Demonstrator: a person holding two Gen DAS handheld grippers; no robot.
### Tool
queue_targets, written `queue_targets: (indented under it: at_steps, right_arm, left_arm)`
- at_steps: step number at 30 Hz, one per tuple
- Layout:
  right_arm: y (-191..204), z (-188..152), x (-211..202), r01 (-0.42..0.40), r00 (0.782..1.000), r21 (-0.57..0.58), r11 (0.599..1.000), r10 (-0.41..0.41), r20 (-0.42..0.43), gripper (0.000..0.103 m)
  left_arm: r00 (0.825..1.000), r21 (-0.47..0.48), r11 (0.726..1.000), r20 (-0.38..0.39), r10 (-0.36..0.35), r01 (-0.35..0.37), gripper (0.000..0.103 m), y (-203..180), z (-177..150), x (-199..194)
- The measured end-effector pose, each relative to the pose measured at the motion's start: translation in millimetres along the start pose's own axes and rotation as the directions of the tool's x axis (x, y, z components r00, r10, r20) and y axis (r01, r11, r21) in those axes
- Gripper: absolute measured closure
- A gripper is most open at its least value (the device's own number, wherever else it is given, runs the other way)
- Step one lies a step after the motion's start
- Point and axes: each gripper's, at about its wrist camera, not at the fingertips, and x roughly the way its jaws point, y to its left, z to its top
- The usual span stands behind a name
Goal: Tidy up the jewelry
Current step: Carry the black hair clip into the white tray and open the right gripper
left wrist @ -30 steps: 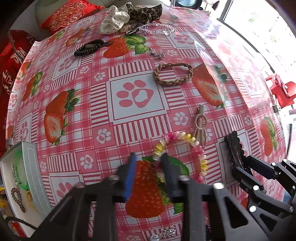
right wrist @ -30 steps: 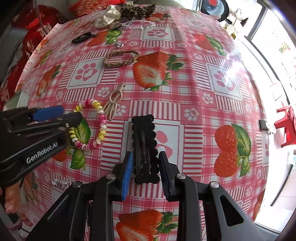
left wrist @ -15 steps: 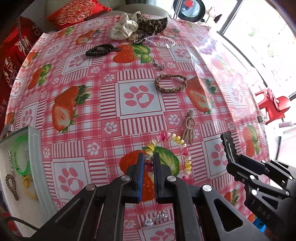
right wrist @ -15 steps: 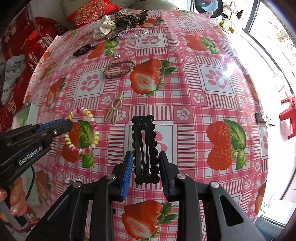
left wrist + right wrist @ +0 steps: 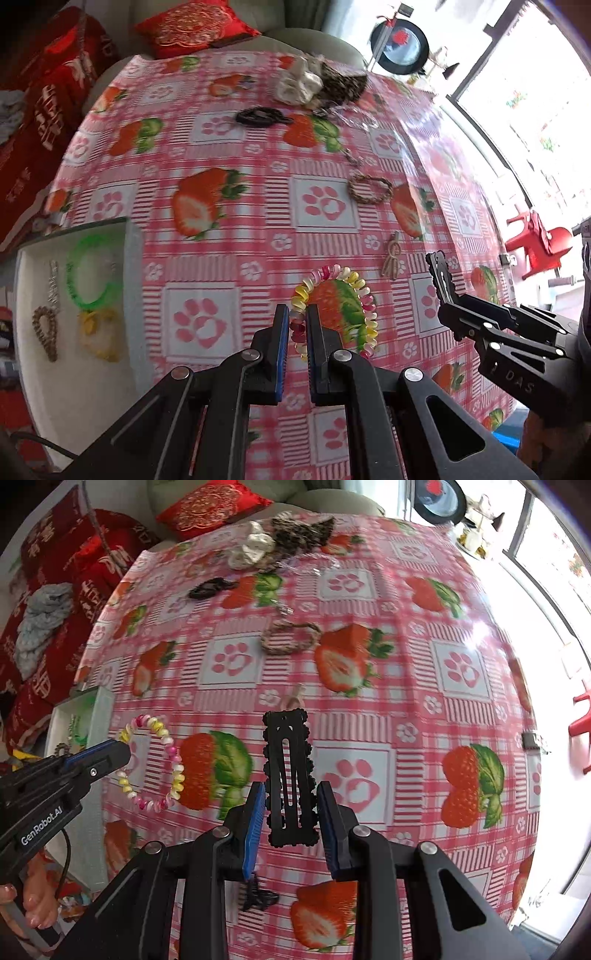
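Landmark is the white tray [image 5: 135,295] at the table's left edge. In it we see a green bangle [image 5: 92,275], a braided loop [image 5: 46,334], a yellow piece and a thin chain.

Right of the tray, left gripper [image 5: 297,328] — jaws clamped tight on the left side of the bead bracelet [image 5: 354,295], most of the loop sticking out past the tips. In the right view the loop looks clear of the cloth, so we judge it's being carried.

Further right from the tray, right gripper [image 5: 291,812] — jaws closed on the black clip [image 5: 290,775], pads pressing its two long edges, clip pointing out past the tips.

Far from the tray up the table: brown braid [image 5: 369,188], tan knot [image 5: 393,254], black band [image 5: 260,116], scrunchies at the far end.

Doing it well, as we see it: keep the left pinch firm, since only a few beads are gripped and the loop can swing. Carry it over the tray wall, lower into the bare patch beside the bangle, then release. The clip follows — keep it level so it doesn't twist out.
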Motion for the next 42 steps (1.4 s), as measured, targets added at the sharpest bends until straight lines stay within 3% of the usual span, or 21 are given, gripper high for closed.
queue_targets:
  at_steps: [13, 21, 33, 42]
  right_arm:
    - [101, 14, -8, -0.104, 0.994, -0.172, 0.98, 0.106, -0.002, 0.072]
    - [181, 9, 4, -0.193, 0.981, -0.296, 0.935, 0.182, -0.066, 0.072]
    - [273, -15, 52, -0.299, 0.948, -0.398, 0.867, 0.221, -0.23, 0.072]
    - [312, -23, 95, -0.331, 0.923, -0.396, 0.856, 0.208, -0.324, 0.072]
  left_arm:
    - [0.995, -0.15, 0.986, 0.055, 0.084, -0.075, 0.088, 86, -32, -51]
    - [0.986, -0.28, 0.948, 0.039, 0.165, -0.148, 0.088, 153, -68, -66]
    - [0.964, -0.376, 0.889, -0.06, 0.26, -0.264, 0.088, 224, -115, -47]
    - [0.954, -0.387, 0.874, -0.076, 0.288, -0.295, 0.088, 247, -116, -33]
